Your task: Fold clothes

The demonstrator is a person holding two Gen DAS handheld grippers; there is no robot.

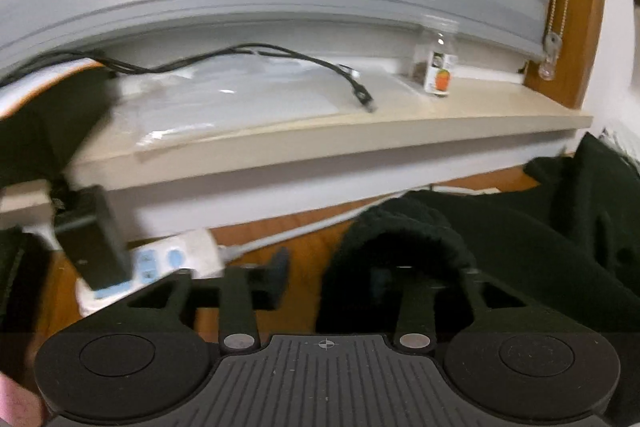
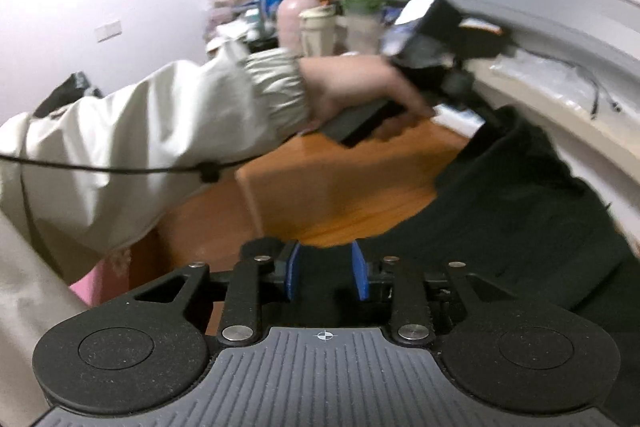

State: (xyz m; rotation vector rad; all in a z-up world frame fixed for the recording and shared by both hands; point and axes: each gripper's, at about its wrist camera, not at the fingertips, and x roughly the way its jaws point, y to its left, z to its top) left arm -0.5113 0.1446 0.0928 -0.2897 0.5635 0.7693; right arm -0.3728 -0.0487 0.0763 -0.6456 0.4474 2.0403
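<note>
one view alone — right — shows a sleeve [image 2: 132, 131].

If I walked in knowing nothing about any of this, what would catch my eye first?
Probably the black garment, heaped over the right side of the orange wooden table beneath the window ledge. Next, the person's hand in a cream sleeve, reaching across the table with a black handheld gripper tool. On the ledge a black cable trails beside a small clear jar.
</note>
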